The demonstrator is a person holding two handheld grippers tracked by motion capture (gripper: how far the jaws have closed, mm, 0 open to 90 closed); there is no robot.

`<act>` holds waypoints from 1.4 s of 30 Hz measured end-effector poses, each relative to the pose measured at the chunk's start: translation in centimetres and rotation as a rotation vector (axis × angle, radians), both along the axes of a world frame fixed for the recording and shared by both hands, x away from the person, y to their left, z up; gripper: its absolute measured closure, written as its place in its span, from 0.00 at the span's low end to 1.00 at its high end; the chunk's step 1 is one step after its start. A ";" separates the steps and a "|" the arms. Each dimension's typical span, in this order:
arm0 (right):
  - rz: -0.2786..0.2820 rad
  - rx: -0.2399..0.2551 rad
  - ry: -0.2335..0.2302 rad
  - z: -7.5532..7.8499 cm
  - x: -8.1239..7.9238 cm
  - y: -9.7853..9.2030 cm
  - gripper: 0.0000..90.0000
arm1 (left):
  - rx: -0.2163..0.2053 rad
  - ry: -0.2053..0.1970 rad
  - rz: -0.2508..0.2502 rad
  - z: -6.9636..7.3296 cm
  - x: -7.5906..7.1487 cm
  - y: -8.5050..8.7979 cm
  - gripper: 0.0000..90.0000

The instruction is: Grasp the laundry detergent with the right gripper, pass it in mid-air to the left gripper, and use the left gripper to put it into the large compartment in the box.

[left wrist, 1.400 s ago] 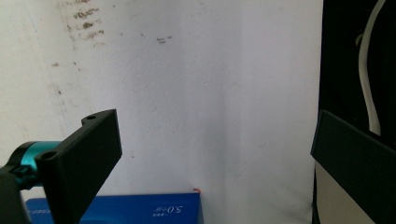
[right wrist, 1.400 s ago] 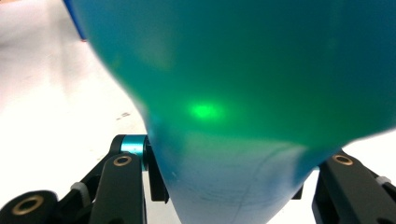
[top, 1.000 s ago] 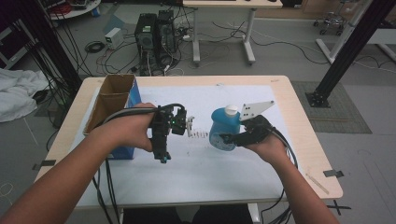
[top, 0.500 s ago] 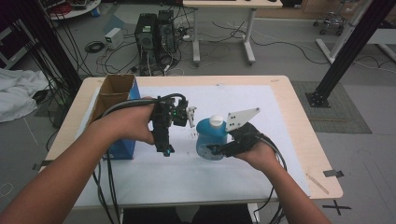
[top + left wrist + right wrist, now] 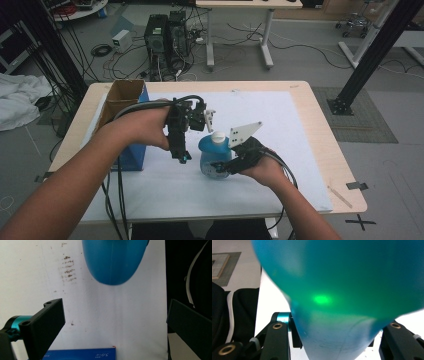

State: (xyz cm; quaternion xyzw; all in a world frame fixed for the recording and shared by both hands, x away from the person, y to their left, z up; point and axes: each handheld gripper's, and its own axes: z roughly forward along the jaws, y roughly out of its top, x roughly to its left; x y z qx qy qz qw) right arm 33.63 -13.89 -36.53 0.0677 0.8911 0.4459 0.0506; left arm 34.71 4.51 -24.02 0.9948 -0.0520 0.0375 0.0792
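A blue bottle (image 5: 214,156) with a white cap stands upright in the middle of the white sheet (image 5: 265,112). My right gripper (image 5: 223,165) comes in from the right and is shut on its lower body. In the right gripper view the bottle (image 5: 342,290) sits between the two black jaws of my right gripper (image 5: 336,326). My left gripper (image 5: 182,158) points down just left of the bottle, apart from it. Its jaws stand wide open over the sheet with nothing between them, and the left gripper view shows the left gripper (image 5: 113,308) with the bottle (image 5: 113,262) beyond.
An open cardboard box with blue sides (image 5: 131,152) stands at the table's left, close behind my left forearm; its blue face (image 5: 82,355) is near the left jaws. A small white part (image 5: 209,117) sticks out beside the left gripper's body. The wooden table edge (image 5: 322,130) lies right.
My right gripper has carried the blue bottle to the left and slightly toward the front, close beside the left gripper. The left hand has hardly moved.
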 end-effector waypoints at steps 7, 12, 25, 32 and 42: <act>0.021 -0.002 0.000 0.0 -0.1 1.3 0.53 | 0.021 0.010 -0.027 -0.1 -0.4 -1.4 0.02; 0.038 -0.001 -0.007 0.3 -0.3 2.2 0.53 | 0.032 0.011 -0.034 -0.3 -0.5 -2.0 0.02; 0.049 0.002 -0.016 0.9 -0.4 3.1 0.53 | 0.048 0.017 -0.046 -1.1 -0.8 -3.0 0.02; 0.051 0.003 -0.006 1.0 -0.5 3.3 0.53 | 0.036 0.024 -0.037 -1.4 -0.7 -3.1 0.05; 0.048 0.004 0.001 1.1 -0.5 3.3 0.53 | 0.052 0.008 -0.031 -1.7 -0.7 -3.2 0.13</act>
